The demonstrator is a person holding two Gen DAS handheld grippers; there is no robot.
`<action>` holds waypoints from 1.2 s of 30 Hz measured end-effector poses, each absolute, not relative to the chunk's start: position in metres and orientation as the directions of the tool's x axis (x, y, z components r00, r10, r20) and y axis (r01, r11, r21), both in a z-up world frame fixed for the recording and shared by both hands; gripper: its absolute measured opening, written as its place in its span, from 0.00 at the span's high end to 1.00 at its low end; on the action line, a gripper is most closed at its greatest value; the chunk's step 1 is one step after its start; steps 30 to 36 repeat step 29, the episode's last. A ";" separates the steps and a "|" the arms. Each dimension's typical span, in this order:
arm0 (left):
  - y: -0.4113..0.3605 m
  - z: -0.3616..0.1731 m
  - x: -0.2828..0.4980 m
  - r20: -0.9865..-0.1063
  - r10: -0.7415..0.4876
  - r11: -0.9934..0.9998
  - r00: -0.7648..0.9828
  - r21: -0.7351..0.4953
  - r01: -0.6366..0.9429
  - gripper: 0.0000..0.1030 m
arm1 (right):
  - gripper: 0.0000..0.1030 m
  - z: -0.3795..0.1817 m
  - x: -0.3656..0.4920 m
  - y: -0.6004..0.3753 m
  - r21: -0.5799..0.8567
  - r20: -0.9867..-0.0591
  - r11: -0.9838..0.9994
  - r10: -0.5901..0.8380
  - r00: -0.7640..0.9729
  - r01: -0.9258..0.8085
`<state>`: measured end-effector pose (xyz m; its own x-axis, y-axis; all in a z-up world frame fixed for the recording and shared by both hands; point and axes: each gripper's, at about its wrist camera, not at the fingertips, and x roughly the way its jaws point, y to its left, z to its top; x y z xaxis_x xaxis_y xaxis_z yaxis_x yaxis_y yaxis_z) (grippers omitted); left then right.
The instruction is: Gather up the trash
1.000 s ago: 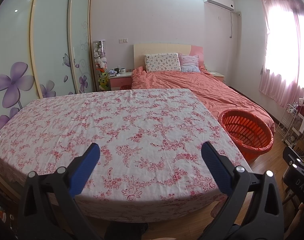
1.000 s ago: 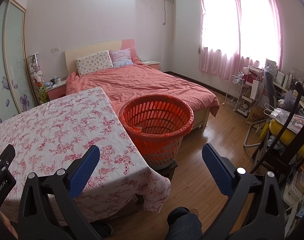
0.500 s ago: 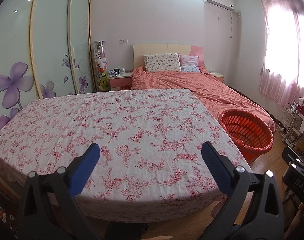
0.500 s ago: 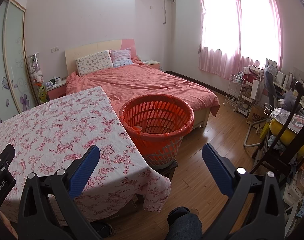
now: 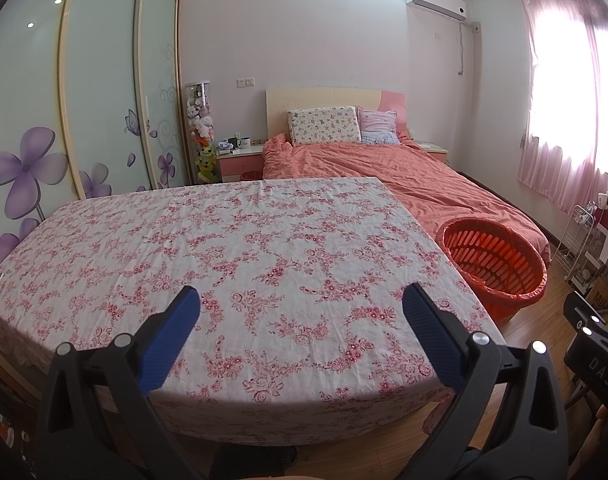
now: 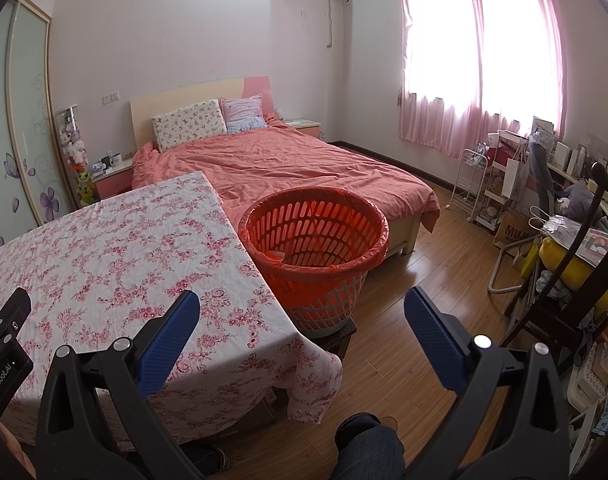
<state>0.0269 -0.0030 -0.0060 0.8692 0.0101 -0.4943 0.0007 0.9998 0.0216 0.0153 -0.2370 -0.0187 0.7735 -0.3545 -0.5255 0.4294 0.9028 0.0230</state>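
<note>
An orange slotted basket (image 6: 314,236) lined with an orange bag stands on a low stool beside the table's right edge; it also shows in the left wrist view (image 5: 494,264). A small scrap lies inside it against the near left wall. My left gripper (image 5: 301,334) is open and empty above the near edge of the floral-cloth table (image 5: 223,248). My right gripper (image 6: 301,334) is open and empty, over the table's right corner and the floor in front of the basket. No trash shows on the tablecloth.
A bed with a coral cover (image 6: 287,168) lies behind the table and basket. A wardrobe with sliding doors (image 5: 83,100) stands at left. A white wire cart (image 6: 470,184), a dark chair (image 6: 564,280) and clutter fill the right side. Wooden floor (image 6: 424,280) lies between.
</note>
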 end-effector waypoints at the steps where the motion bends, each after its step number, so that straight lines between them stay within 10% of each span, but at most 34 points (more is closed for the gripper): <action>1: -0.003 -0.006 0.027 -0.494 0.010 1.000 0.870 0.022 0.000 0.04 | 0.02 -0.019 0.015 -0.237 0.023 -0.526 0.903 -0.354 0.773 0.430; 36: -0.001 -0.007 0.028 -0.493 0.013 1.000 0.870 0.025 -0.001 0.04 | 0.02 -0.018 0.016 -0.237 0.023 -0.528 0.903 -0.353 0.772 0.429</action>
